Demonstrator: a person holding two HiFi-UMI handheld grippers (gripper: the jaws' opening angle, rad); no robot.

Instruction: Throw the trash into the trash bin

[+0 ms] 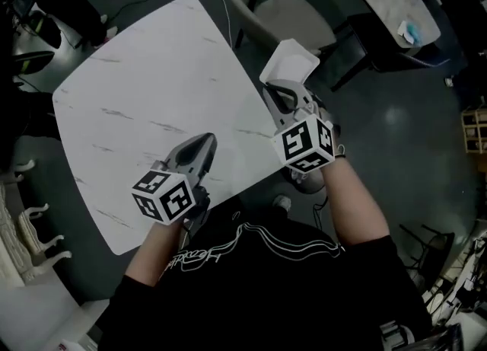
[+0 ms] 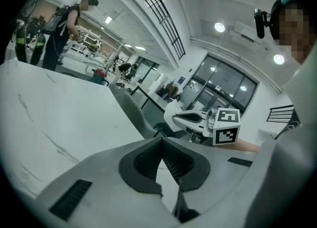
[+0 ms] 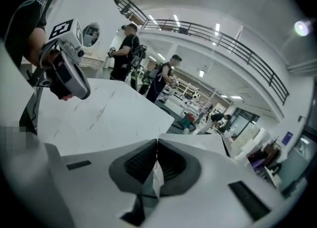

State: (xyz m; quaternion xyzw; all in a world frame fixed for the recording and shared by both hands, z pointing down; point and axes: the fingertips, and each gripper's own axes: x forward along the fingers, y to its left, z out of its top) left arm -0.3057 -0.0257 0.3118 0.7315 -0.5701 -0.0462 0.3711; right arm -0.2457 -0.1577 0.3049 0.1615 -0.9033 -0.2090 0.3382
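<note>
Marble-white table (image 1: 152, 106) spreads below you, a grey chair (image 1: 293, 18) off its one-o'clock corner. Your right forearm reaches toward twelve; the right gripper (image 1: 277, 90) is clamped on a white paper scrap (image 1: 289, 64) at the table's edge. At seven o'clock, your left gripper (image 1: 205, 141) tilts slightly down, jaws closed on nothing.

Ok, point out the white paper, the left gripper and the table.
white paper (image 1: 291, 62), head view, middle of its flat face.
left gripper (image 1: 208, 138), head view, tip where its shut jaws meet.
table (image 1: 144, 83), head view, bare marbled top.
</note>
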